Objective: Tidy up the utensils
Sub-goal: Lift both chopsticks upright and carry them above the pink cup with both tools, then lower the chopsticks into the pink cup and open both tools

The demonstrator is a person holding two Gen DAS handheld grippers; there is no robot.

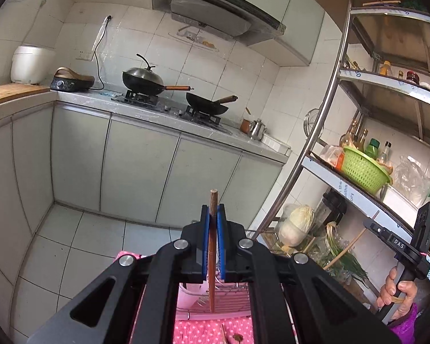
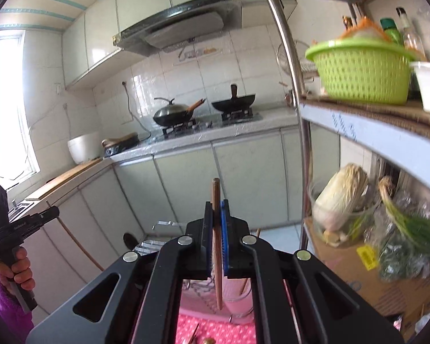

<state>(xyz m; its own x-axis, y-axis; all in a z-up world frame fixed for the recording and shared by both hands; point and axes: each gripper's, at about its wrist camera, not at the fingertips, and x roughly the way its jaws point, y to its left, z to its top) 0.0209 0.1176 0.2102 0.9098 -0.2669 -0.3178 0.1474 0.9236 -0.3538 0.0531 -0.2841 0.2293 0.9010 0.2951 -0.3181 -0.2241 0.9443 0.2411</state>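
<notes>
Kitchen cabinets (image 1: 134, 166) fill the background of both views, with a stove counter (image 1: 163, 109) carrying two woks at 11 o'clock in the left view and a steel shelf (image 1: 324, 132) curving up at 2 o'clock; a green basket (image 2: 361, 71) sits on that shelf at 1 o'clock in the right view; a pink dotted cloth (image 1: 212, 331) lies at 6 o'clock beneath both tools, with a wire rack (image 1: 229, 298) just above it on the cloth.

The left gripper (image 1: 213, 215) is clenched on a brown chopstick (image 1: 212, 252); its long axis runs along the fingers, the butt poking out past the tips at 12 o'clock and the thin end hanging down at 6 o'clock over the rack; the blue pads (image 1: 205, 240) press it from both sides.

The right gripper (image 2: 217, 210) likewise grasps a second chopstick (image 2: 217, 246), slightly tilted, tip toward 6 o'clock above the rack and cloth, butt at 12 o'clock.

Both sticks are held aloft, apart from any holder; the rack lies directly below each, so I judge that neither hand is clearly nearer, and the coming move likely calls for lowering the thin ends straight down along their own axis.
</notes>
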